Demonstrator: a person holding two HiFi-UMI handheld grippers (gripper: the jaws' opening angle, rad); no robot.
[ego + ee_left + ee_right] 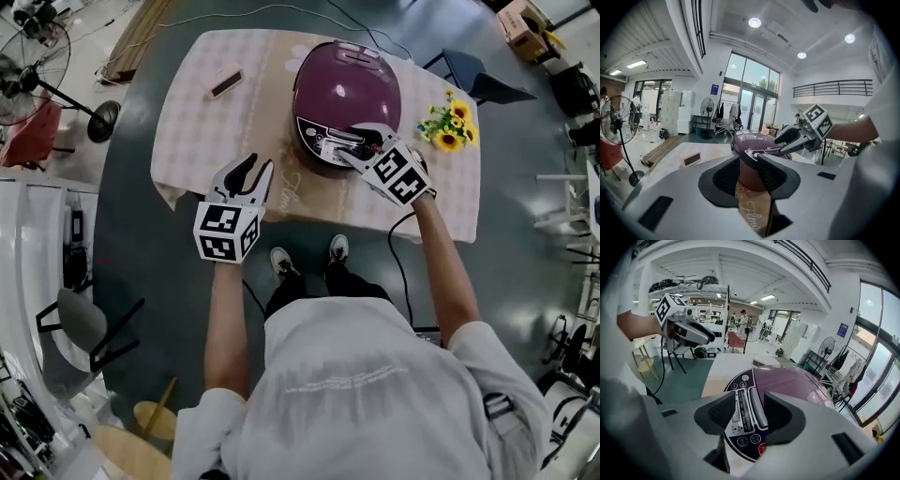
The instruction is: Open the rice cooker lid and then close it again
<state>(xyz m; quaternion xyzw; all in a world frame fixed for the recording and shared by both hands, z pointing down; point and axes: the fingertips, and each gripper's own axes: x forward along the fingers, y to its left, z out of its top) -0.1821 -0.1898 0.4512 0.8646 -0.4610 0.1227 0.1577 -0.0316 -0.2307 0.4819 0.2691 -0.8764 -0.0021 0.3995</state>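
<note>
The rice cooker [347, 94] stood with its lid shut just right of the table's [187, 131] middle, its control panel [740, 418] facing the near edge. The right gripper [361, 141] hung over that panel, jaws parted and empty, probably to press the lid release. The left gripper [251, 171], likewise parted and empty, waited over the near edge, clear of the lid.

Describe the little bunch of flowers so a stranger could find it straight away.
Start at the table with the pale checked cloth and find the purple rice cooker. The flowers sit beside it near the table's right edge, the only yellow thing there.
</note>
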